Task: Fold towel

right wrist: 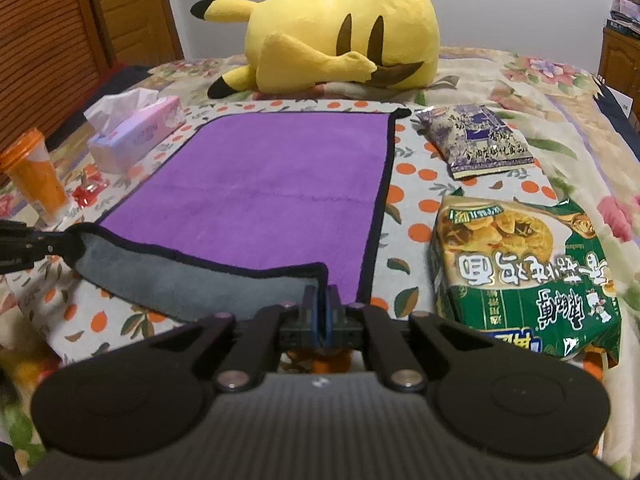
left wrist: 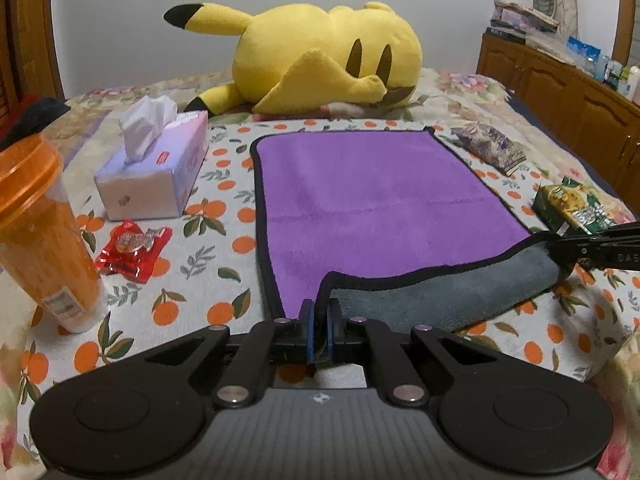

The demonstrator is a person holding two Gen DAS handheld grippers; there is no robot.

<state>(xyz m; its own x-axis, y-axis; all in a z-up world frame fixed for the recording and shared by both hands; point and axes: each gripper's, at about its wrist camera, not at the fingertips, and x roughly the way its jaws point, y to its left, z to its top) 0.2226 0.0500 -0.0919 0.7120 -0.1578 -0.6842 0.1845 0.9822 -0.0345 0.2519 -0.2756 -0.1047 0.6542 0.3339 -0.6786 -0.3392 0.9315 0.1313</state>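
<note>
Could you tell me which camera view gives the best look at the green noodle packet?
The right wrist view: the green noodle packet lies large and whole beside the towel, its print legible. The left wrist view shows it only small near the right edge, partly hidden behind the right gripper.

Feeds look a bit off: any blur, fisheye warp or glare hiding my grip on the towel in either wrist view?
Left wrist view: sharp, dim indoor light, no glare; fisheye bends the frame edges; left gripper clearly pinches the towel edge. Right wrist view: softer, the noodle packet blurry; right gripper still readable on its corner.
</note>
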